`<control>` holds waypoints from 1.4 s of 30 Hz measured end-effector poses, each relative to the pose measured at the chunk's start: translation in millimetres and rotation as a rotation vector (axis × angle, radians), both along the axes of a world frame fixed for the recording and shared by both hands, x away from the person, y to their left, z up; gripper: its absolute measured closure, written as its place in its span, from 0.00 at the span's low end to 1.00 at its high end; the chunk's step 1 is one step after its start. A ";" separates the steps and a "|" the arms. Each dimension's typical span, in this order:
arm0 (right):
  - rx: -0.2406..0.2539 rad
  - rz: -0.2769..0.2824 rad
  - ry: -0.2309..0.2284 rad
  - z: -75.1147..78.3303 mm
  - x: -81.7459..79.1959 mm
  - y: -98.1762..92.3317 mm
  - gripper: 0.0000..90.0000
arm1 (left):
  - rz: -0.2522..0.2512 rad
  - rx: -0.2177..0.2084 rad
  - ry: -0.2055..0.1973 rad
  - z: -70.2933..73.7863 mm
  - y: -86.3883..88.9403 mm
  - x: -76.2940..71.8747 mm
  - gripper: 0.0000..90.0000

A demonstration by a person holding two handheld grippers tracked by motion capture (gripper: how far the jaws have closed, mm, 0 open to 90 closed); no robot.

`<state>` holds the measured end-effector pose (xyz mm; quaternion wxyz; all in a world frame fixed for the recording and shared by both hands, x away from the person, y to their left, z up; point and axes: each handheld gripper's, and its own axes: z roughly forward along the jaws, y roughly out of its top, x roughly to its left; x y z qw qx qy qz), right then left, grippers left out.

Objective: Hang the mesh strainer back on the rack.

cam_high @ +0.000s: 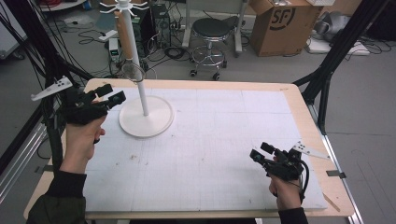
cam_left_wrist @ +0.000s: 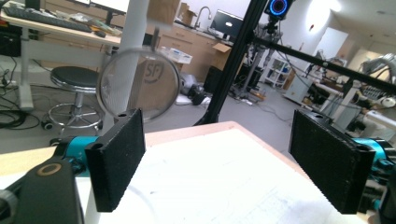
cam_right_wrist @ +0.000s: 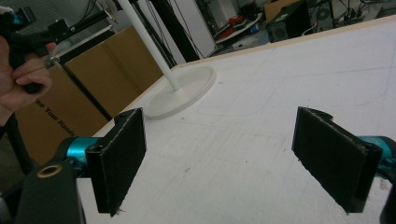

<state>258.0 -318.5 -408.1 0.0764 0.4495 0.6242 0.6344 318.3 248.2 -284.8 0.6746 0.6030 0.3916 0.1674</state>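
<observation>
Strainer hanging on stand
Left gripper (cam_high: pixel 111 95) spread, empty, beside strainer (cam_high: pixel 134 71) on white stand (cam_high: pixel 145 122); right gripper (cam_high: pixel 261 153) spread, empty.

White stand (cam_high: pixel 142 100) blocks the mat's (cam_high: pixel 224 154) left; elsewhere seemingly passable.

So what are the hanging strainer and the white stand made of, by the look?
Round strainer with wooden handle: fine metal mesh in a thin, shiny wire rim; pale brown handle, probably wood. White pole stand with round base: matte, uniformly white, likely plastic or painted metal; cannot tell which.
</observation>
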 end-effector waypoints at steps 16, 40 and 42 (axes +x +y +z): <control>-0.022 0.019 -0.015 1.4 -1.9 10.4 0.19 | -0.037 0.006 0.019 -48.7 -7.0 -31.3 0.21; -0.076 0.034 0.011 -5.8 1.0 25.4 0.19 | -0.033 0.029 0.108 -119.0 -1.3 -60.0 0.21; -0.076 0.032 0.013 -6.1 0.9 25.7 0.19 | -0.034 0.034 0.119 -123.1 -2.3 -61.7 0.21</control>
